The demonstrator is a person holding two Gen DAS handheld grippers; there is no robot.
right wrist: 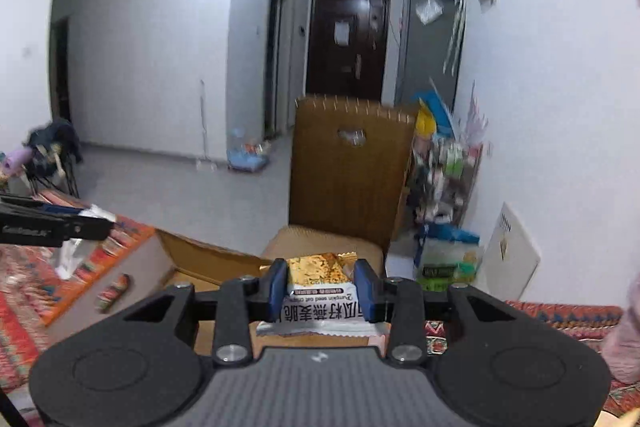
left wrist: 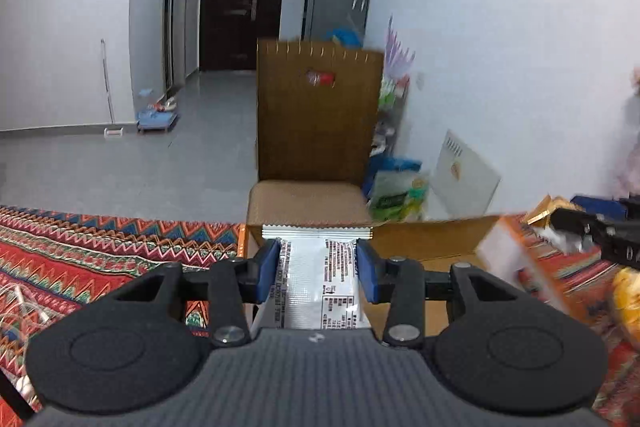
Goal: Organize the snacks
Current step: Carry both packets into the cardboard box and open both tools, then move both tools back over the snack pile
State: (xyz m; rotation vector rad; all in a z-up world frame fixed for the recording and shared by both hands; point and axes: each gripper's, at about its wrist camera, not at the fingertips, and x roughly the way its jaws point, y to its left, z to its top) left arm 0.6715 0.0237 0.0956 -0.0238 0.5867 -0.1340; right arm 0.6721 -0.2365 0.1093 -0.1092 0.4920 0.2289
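Observation:
My left gripper (left wrist: 318, 269) is shut on a silver snack packet (left wrist: 320, 283) with printed text on its back, held above an open cardboard box (left wrist: 432, 239). My right gripper (right wrist: 322, 287) is shut on a gold-and-white oat crisp packet (right wrist: 320, 277), held over the same cardboard box (right wrist: 208, 259). In the left wrist view the right gripper (left wrist: 576, 227) shows at the right edge with its gold packet (left wrist: 546, 211). In the right wrist view the left gripper (right wrist: 100, 223) shows at the left edge with the silver packet (right wrist: 96, 213).
The box sits on a table with a red patterned cloth (left wrist: 100, 251). A brown chair (left wrist: 316, 123) stands just beyond the box. A snack rack (right wrist: 448, 171) and bags stand by the right wall. An orange-and-white box (left wrist: 516, 263) and a yellow item (left wrist: 626, 295) lie at the right.

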